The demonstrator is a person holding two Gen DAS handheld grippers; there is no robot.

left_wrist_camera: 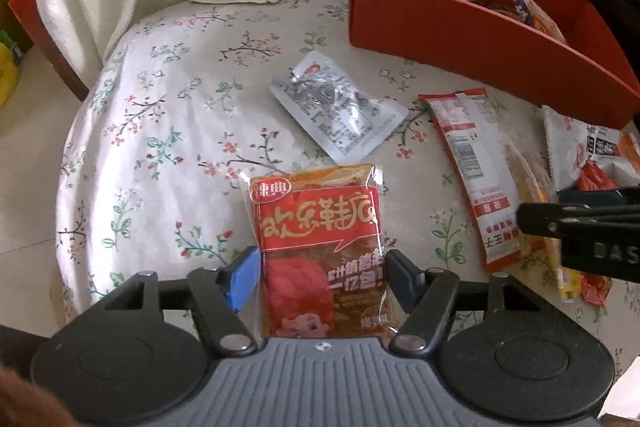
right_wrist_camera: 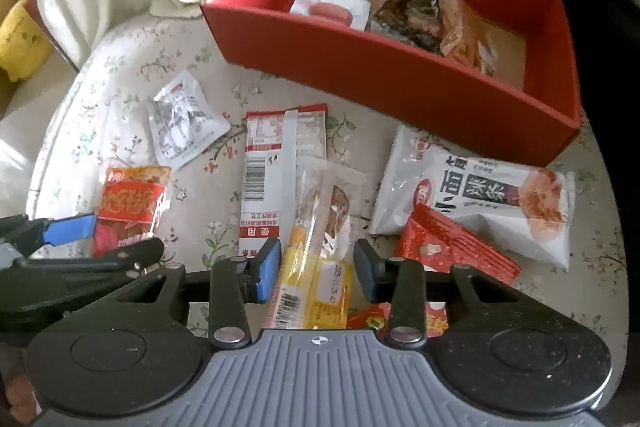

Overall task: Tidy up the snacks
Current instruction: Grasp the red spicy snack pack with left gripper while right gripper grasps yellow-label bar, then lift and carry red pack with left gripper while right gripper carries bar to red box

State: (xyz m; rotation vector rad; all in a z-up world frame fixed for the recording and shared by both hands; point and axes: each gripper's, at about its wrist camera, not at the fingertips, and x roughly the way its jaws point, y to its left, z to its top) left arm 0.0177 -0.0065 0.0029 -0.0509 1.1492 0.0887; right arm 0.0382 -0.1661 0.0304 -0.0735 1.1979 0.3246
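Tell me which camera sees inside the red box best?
The right wrist view: it looks down into the red cardboard box, showing several snack packets on its floor. The left wrist view shows mostly its outer wall and packet tops.

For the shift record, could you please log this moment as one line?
left tongs: astride red snack packet, grip unclear | right tongs: astride yellow-ended packet, grip unclear | red box: partly filled

Left gripper [left_wrist_camera: 322,273] and right gripper [right_wrist_camera: 316,269], both held low and level, side by side, each with jaws parted and fingers [left_wrist_camera: 240,277] straddling a packet, the left closer to contact than the right.
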